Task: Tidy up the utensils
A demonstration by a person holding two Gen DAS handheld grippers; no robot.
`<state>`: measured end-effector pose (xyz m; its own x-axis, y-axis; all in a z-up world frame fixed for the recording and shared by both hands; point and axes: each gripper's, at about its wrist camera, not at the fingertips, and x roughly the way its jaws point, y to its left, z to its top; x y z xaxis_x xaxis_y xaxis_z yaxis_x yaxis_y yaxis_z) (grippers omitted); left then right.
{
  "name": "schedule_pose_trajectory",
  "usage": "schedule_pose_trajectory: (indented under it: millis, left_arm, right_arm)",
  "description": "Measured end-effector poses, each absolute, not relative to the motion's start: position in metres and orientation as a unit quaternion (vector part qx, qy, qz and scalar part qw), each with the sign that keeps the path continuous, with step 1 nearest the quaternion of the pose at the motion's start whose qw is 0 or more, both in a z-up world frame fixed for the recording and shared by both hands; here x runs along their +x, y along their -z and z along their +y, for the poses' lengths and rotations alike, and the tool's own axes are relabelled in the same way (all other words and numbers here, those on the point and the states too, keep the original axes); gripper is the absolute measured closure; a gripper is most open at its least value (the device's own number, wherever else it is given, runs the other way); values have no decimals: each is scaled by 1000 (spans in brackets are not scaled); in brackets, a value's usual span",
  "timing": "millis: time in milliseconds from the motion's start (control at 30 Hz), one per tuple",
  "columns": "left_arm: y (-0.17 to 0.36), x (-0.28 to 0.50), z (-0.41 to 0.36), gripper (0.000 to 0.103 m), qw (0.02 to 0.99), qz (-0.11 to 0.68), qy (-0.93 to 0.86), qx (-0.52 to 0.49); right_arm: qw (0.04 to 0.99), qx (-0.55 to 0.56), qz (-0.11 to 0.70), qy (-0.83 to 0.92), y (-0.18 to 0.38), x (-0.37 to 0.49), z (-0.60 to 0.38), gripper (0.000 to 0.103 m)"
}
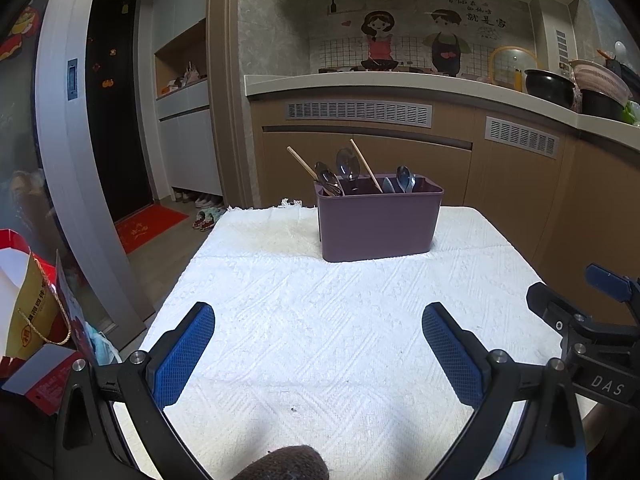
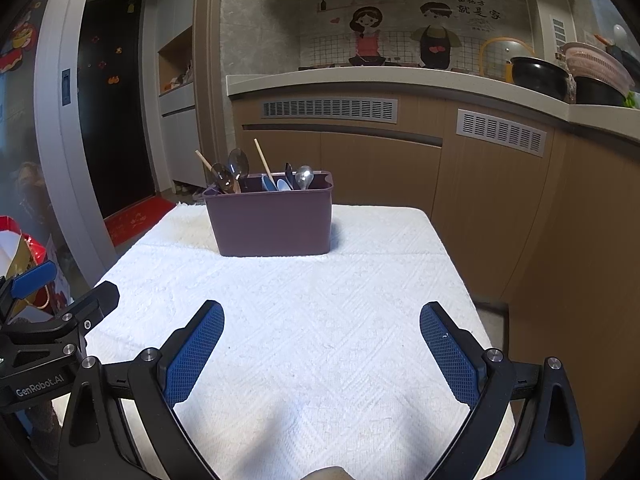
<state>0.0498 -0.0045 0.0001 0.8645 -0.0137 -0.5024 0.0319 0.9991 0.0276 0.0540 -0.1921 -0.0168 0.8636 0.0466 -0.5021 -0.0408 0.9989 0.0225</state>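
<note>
A purple utensil caddy (image 1: pixel 378 220) stands at the far end of the white-towelled table (image 1: pixel 320 320); it also shows in the right wrist view (image 2: pixel 274 218). Metal spoons (image 1: pixel 346 164) and wooden chopsticks (image 1: pixel 366 165) stand in it, with spoons (image 2: pixel 305 177) and a chopstick (image 2: pixel 264 162) seen from the right too. My left gripper (image 1: pixel 318 322) is open and empty above the near part of the towel. My right gripper (image 2: pixel 322 320) is open and empty beside it, and shows at the right edge of the left wrist view (image 1: pixel 584 320).
A kitchen counter (image 1: pixel 400 82) with cabinets runs behind the table, with pots and a pink colander (image 1: pixel 600 78) at the right. Red gift bags (image 1: pixel 36 320) stand on the floor at the left. A dark door (image 1: pixel 116 120) and red mat (image 1: pixel 150 226) lie beyond.
</note>
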Motion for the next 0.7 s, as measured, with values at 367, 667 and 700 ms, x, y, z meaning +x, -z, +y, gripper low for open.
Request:
schedule_pose_trajectory:
  millis: [367, 667, 700]
  left_arm:
    - [0, 50, -3, 0, 965, 260, 8, 16]
    - [1, 50, -3, 0, 965, 260, 6, 17]
    - [2, 51, -3, 0, 965, 262, 5, 18]
  right_arm:
    - [966, 5, 259, -23, 16, 54, -190, 5]
    - [965, 6, 261, -24, 16, 55, -190, 5]
    - [965, 6, 262, -25, 16, 56, -189, 4]
